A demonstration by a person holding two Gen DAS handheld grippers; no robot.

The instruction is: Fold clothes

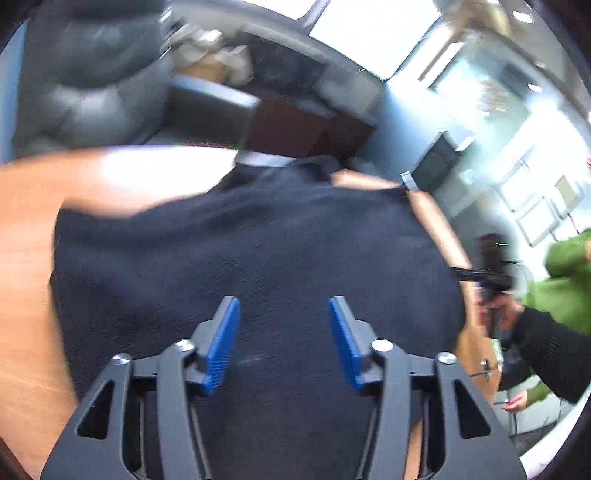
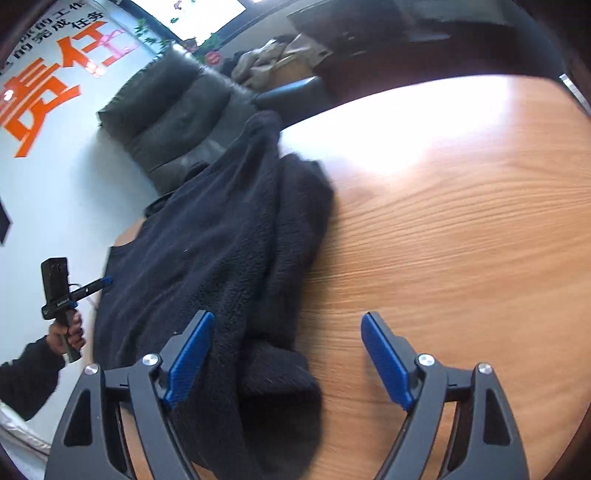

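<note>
A dark navy fleece garment (image 1: 258, 251) lies spread on a round wooden table (image 1: 22, 295). My left gripper (image 1: 284, 314) is open and empty, hovering over the garment's near part. In the right wrist view the garment (image 2: 207, 251) lies at the table's left side, with a sleeve (image 2: 299, 236) folded along its right edge. My right gripper (image 2: 288, 332) is open and empty above the sleeve's cuff end. The right gripper also shows in the left wrist view (image 1: 480, 275) at the garment's right edge. The left gripper shows in the right wrist view (image 2: 99, 282) at the garment's left edge.
Bare wooden table top (image 2: 461, 221) stretches right of the garment. A dark leather chair (image 2: 173, 114) stands behind the table's far edge. A dark desk with clutter (image 2: 332, 33) is further back. A person in green (image 1: 565, 288) stands at the right.
</note>
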